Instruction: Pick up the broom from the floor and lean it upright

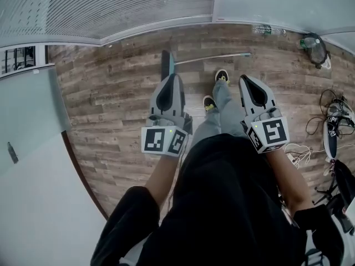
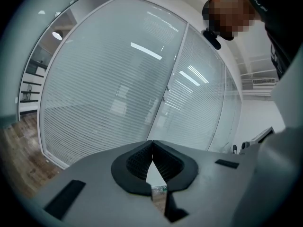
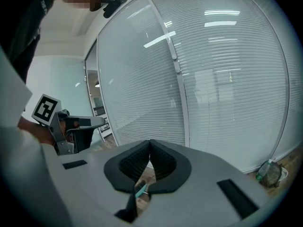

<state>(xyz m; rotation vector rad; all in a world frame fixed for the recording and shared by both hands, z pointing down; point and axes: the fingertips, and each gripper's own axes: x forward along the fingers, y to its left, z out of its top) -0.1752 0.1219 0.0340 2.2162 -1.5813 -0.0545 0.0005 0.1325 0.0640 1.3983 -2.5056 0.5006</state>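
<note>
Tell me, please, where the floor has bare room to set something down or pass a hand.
The widest bare floor lies left of the broom, by its head, out to the white panel. A narrower bare strip runs between its handle and the glass wall. The right side is crowded: tangled cables, and a bottle by the wall.

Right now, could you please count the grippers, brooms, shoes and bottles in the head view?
Grippers: 2 (left gripper, right gripper)
Broom: 1
Shoes: 2 (far shoe, near shoe)
Bottle: 1
Total: 6
</note>
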